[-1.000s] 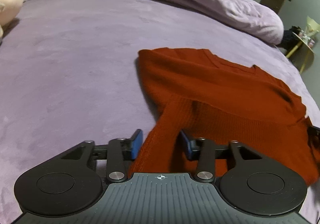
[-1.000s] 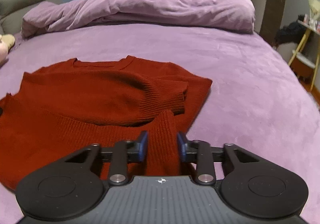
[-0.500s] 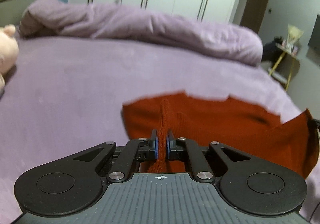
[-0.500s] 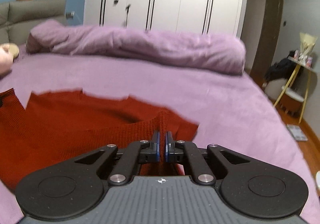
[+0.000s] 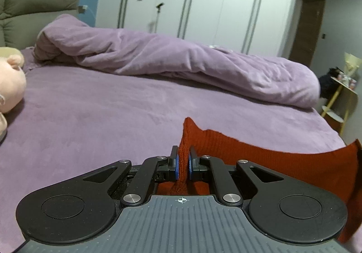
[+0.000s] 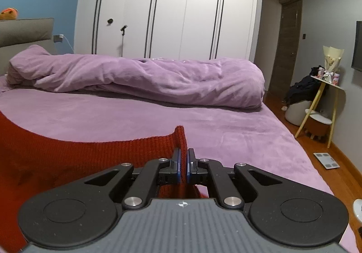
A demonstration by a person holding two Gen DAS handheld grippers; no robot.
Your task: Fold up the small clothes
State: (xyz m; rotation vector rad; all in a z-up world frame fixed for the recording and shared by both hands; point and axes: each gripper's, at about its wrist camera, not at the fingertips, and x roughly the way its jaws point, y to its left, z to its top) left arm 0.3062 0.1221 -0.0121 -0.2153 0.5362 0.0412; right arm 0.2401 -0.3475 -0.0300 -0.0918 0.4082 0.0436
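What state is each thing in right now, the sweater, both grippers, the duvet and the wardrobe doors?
red sweater: lifted by its edge, pinched at two points, stretched between the grippers.
left gripper: shut on the sweater's edge.
right gripper: shut on the sweater's edge.
purple duvet: rolled up along the far side of the bed.
wardrobe doors: closed.
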